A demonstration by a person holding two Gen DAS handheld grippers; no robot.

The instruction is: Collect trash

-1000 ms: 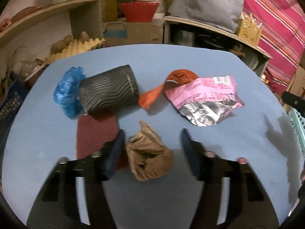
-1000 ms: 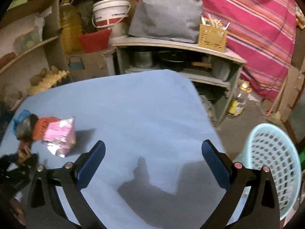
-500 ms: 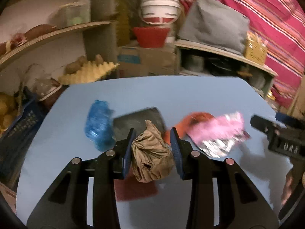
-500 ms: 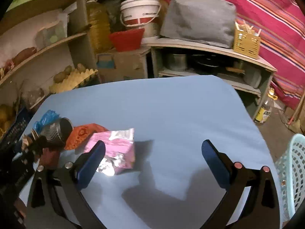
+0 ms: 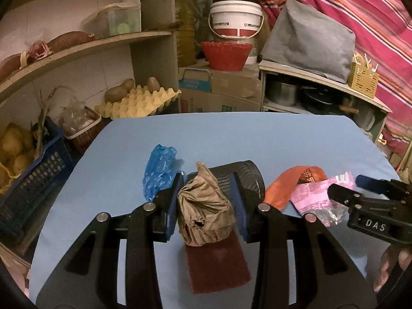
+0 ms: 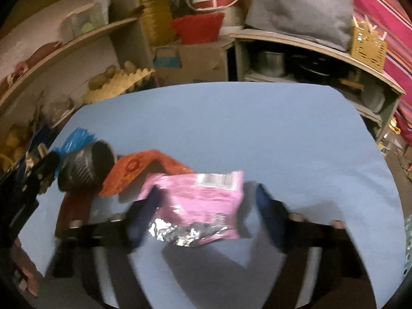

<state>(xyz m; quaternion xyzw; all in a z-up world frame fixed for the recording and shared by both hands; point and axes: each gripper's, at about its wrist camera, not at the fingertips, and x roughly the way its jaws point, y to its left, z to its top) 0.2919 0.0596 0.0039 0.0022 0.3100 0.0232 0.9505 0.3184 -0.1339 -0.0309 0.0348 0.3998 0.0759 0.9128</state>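
My left gripper (image 5: 207, 200) is shut on a crumpled brown paper ball (image 5: 204, 208) and holds it above the blue table (image 5: 231, 139). Behind it lie a blue plastic bag (image 5: 159, 172), a black ribbed cup (image 5: 247, 177) on its side, an orange wrapper (image 5: 283, 188) and a dark red scouring pad (image 5: 216, 262). My right gripper (image 6: 208, 206) is open, its blurred fingers on either side of the pink foil snack bag (image 6: 200, 200). The right gripper also shows in the left wrist view (image 5: 370, 200) over the pink bag (image 5: 314, 195).
Shelves with an egg tray (image 5: 136, 103), potatoes, a red bowl (image 5: 226, 54) and a white bucket stand beyond the table's far edge. A dark blue crate (image 5: 31, 188) sits left. A pale basket rim (image 6: 408, 244) shows at the far right.
My left gripper closed on the brown paper ball and lifted it off the table. My right gripper swung left across the table and came down around the pink bag.
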